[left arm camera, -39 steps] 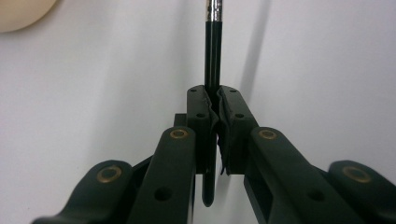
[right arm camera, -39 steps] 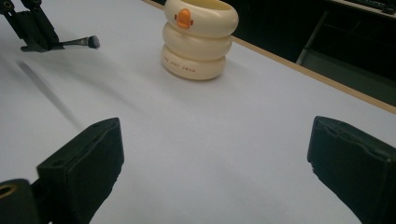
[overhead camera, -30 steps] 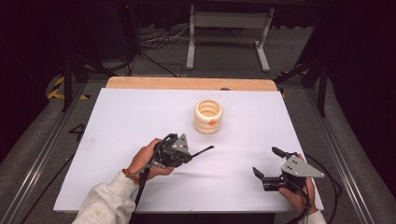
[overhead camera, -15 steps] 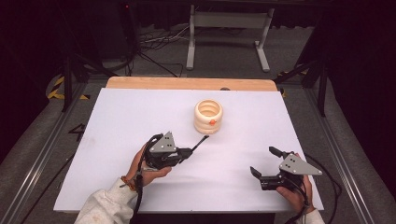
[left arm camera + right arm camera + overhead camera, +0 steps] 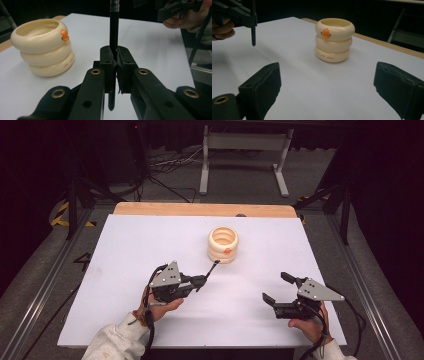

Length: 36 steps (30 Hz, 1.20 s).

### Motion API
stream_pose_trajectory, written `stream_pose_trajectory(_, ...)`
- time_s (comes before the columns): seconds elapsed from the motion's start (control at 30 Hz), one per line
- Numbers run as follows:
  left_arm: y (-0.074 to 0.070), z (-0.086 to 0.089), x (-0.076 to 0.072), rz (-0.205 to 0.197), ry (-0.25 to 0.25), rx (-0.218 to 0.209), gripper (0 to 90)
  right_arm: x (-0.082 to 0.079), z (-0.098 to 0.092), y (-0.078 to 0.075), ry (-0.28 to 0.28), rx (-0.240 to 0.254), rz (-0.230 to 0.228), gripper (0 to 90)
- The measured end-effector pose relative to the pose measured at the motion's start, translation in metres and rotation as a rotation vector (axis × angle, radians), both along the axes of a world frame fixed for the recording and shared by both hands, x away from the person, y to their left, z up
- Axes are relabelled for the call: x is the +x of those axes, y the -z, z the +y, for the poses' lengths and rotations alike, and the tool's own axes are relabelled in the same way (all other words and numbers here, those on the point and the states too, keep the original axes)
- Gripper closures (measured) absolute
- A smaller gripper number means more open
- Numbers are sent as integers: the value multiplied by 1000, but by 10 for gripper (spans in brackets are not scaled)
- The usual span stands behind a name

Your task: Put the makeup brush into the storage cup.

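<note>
A cream cup (image 5: 223,244) shaped like three stacked rings, with a small orange beak, stands upright at the middle of the white table (image 5: 125,250); it is also in the left gripper view (image 5: 43,47) and the right gripper view (image 5: 334,40). My left gripper (image 5: 201,280) (image 5: 116,53) is shut on a thin black pen (image 5: 212,269) (image 5: 114,27). The pen's far end points at the cup's base and stops just short of it. My right gripper (image 5: 273,286) (image 5: 327,87) is open at the front right; its jaws have just been closing a little, with nothing between them.
A wooden strip (image 5: 200,209) runs along the table's far edge. Behind it on the floor stand a grey metal frame (image 5: 245,150) and loose cables (image 5: 165,175). Metal rails (image 5: 45,285) flank both sides of the table.
The left gripper has turned, swinging the pen's far end from pointing right to pointing up toward the cup. The right gripper has stayed in place.
</note>
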<state>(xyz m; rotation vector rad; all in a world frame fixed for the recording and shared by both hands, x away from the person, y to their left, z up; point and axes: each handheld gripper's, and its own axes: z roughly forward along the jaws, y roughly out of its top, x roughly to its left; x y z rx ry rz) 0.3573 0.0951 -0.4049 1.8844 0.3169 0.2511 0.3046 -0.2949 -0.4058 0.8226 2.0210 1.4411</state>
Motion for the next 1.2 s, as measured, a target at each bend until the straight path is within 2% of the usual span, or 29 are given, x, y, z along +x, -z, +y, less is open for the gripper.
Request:
stream_pose_trajectory(0.07,0,0,0,-9,6,-16,845,1,3,-4,-16,11,-12,119)
stream_pose_trajectory(0.13,0,-2,-1,-10,7,-30,845,3,7,-9,-26,44,-13,122)
stream_pose_trajectory(0.33,2,-6,-1,0,26,-74,845,6,19,-18,-54,61,-28,149)
stream_pose_trajectory(0.4,2,-7,-1,-9,31,-74,845,8,24,-20,-64,64,-30,165)
stream_pose_trajectory(0.77,4,-10,-1,1,50,-100,845,16,54,-31,-164,87,-14,210)
stream_pose_trajectory(0.97,5,-11,-2,-5,65,-117,845,20,69,-32,-176,92,-13,204)
stream_pose_trajectory(1.03,6,-11,-1,4,73,-145,845,21,74,-32,-175,92,-17,215)
stream_pose_trajectory(1.2,9,-15,-2,1,84,-154,845,25,82,-31,-188,113,-9,242)
